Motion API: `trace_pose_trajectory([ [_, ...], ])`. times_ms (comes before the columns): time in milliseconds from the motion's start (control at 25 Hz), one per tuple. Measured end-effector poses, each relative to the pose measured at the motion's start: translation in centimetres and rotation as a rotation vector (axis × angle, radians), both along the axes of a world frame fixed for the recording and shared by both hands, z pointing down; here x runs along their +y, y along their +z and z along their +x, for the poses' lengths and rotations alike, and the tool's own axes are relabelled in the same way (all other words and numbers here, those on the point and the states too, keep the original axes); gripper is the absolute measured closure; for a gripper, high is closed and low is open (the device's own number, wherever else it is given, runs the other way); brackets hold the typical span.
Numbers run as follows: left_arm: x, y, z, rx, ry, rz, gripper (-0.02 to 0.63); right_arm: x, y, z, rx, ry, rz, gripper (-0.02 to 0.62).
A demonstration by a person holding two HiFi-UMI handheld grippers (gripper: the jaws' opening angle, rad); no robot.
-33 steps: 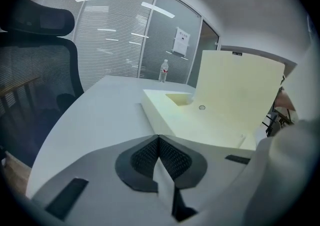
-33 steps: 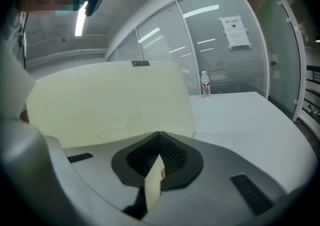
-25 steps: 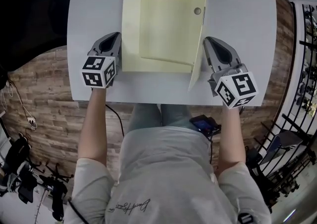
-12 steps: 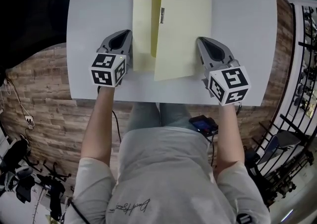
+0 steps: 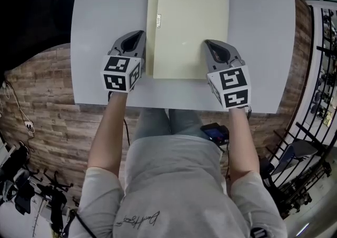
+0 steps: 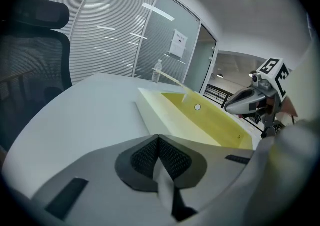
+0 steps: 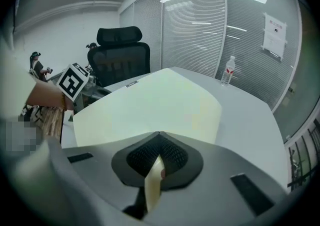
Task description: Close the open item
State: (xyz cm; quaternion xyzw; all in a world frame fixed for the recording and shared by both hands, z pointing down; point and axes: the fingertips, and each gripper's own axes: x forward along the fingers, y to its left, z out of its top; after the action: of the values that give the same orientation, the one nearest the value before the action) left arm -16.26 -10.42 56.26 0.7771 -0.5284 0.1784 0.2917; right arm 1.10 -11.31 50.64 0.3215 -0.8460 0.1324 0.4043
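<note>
A pale yellow folder lies on the grey table point(image 5: 100, 16). Its cover point(image 5: 192, 26) slants low over the base, leaving a narrow strip of base point(image 5: 152, 47) with a small clasp point(image 5: 158, 19) showing at the left. My right gripper point(image 5: 213, 47) is shut on the cover's near edge, and the cover point(image 7: 150, 105) fills the right gripper view ahead of the jaws. My left gripper point(image 5: 132, 39) sits at the folder's near left side, shut, with a pale strip between the jaws. In the left gripper view the yellow inside point(image 6: 210, 122) still shows under the cover.
A water bottle point(image 7: 228, 70) stands at the table's far end. A black office chair point(image 7: 120, 55) stands beyond the table, and glass walls with blinds lie behind it. The table's near edge point(image 5: 158, 108) is just behind both grippers.
The cover stood upright on its right-hand hinge a second ago and has swung leftwards, down over the base, in my right gripper. The folder and my left gripper have shifted right.
</note>
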Motion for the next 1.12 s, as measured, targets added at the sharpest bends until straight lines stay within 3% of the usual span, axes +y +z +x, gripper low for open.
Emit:
trace_pose_trajectory([
  [200,-0.1,0.0,0.1,-0.004,-0.014,0.003,0.597,0.4,0.8,-0.9,0.072,-0.049,-0.013,0.581],
  [1120,-0.1,-0.3,0.4,0.003,-0.031,0.011,0.597,0.9,2.9,-1.8,0.189,-0.110,-0.061,0.581],
])
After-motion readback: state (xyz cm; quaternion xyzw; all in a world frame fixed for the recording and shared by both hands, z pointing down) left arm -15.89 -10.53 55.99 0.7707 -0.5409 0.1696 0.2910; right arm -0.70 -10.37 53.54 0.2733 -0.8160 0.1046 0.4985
